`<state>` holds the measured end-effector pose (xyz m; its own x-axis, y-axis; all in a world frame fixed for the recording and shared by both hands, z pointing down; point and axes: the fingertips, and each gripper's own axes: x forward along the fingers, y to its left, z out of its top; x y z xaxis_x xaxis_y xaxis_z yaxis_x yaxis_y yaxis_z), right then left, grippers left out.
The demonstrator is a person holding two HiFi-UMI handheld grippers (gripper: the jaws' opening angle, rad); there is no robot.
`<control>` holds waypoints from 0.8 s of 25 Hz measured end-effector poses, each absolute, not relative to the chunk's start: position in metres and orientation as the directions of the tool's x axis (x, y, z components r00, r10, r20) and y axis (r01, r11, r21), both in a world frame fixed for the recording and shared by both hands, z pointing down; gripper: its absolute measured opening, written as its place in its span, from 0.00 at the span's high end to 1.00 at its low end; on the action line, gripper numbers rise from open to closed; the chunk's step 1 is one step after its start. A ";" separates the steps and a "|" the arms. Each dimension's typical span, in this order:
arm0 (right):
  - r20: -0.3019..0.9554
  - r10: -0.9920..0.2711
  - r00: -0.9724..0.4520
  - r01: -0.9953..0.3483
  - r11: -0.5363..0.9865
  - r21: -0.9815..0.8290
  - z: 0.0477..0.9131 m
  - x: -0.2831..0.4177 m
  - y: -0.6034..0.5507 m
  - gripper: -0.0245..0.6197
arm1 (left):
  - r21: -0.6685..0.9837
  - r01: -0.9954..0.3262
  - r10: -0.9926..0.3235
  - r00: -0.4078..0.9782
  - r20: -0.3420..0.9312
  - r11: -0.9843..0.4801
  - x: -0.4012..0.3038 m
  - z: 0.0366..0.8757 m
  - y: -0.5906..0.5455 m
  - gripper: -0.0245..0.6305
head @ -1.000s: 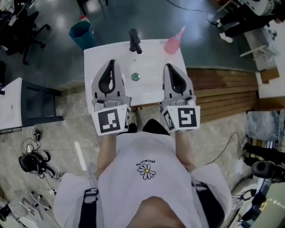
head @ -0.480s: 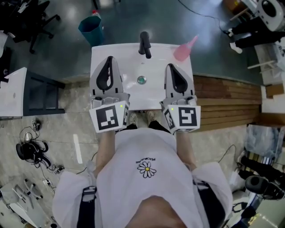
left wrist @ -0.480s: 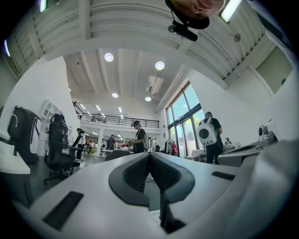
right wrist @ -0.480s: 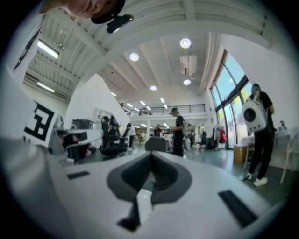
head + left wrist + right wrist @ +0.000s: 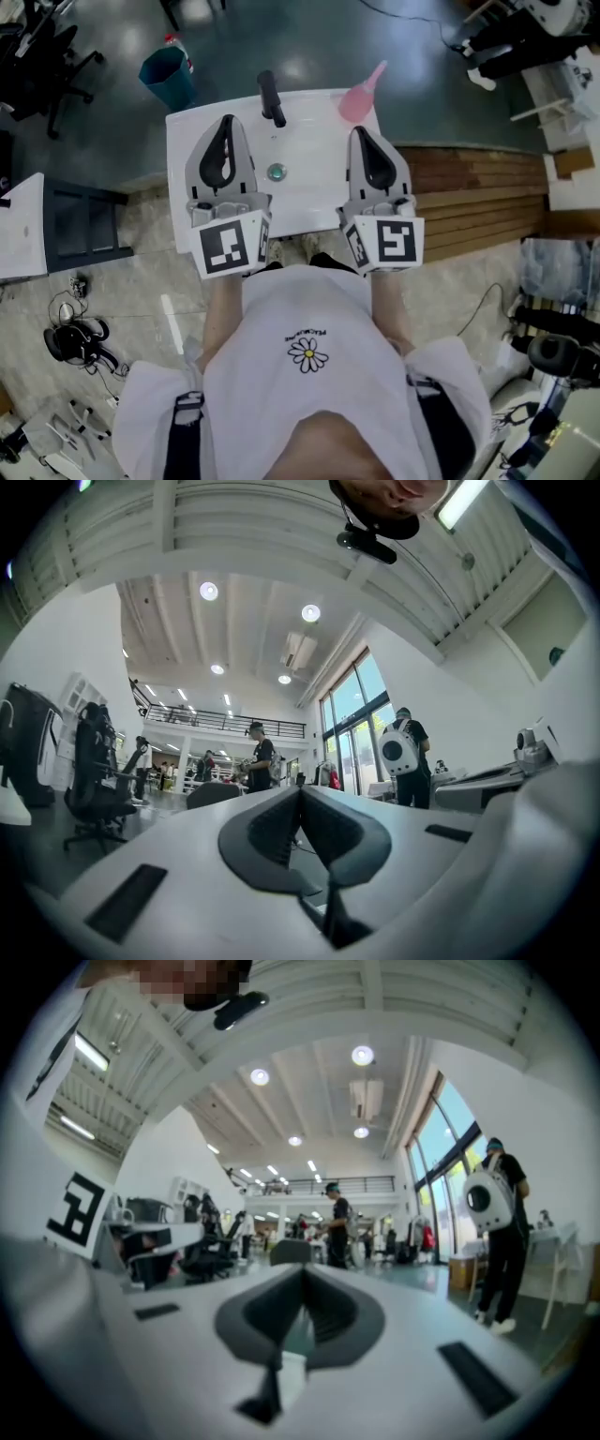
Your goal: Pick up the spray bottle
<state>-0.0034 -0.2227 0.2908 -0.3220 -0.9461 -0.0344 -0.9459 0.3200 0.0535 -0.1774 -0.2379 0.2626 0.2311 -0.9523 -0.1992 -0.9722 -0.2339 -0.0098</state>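
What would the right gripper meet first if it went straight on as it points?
Probably nothing nearby: the right gripper looks over open room; the pink spray bottle ahead seems lower.

The left tool (image 5: 228,122) and right tool (image 5: 359,134) hide parts of the sink (image 5: 309,187).

I see the spray bottle (image 5: 359,97), pink, sitting on the far right corner of the white basin top (image 5: 183,141), its narrow nozzle end aimed away, up and right.
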 end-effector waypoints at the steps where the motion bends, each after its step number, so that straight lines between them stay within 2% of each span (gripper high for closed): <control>1: -0.036 -0.953 -0.301 -0.953 0.299 0.050 0.291 0.006 -0.223 0.92 | -0.011 -0.966 -0.947 0.254 -0.197 -0.257 -0.168 0.263 -0.242 0.94; 10: -0.038 -0.990 -0.139 -0.990 0.138 0.025 0.295 0.085 -0.215 0.92 | -0.036 -0.916 -0.901 0.399 -0.171 -0.399 -0.087 0.263 -0.261 0.93; 20: -0.009 -0.999 -0.048 -0.999 0.048 0.008 0.307 0.125 -0.216 0.92 | -0.043 -0.873 -0.862 0.486 -0.144 -0.485 -0.041 0.271 -0.274 0.93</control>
<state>0.1254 -0.2161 0.3070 -0.0480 -0.9988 -0.0087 -0.9988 0.0479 0.0082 -0.0415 -0.2739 0.2706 0.4861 -0.8620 -0.1437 -0.8733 -0.4853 -0.0432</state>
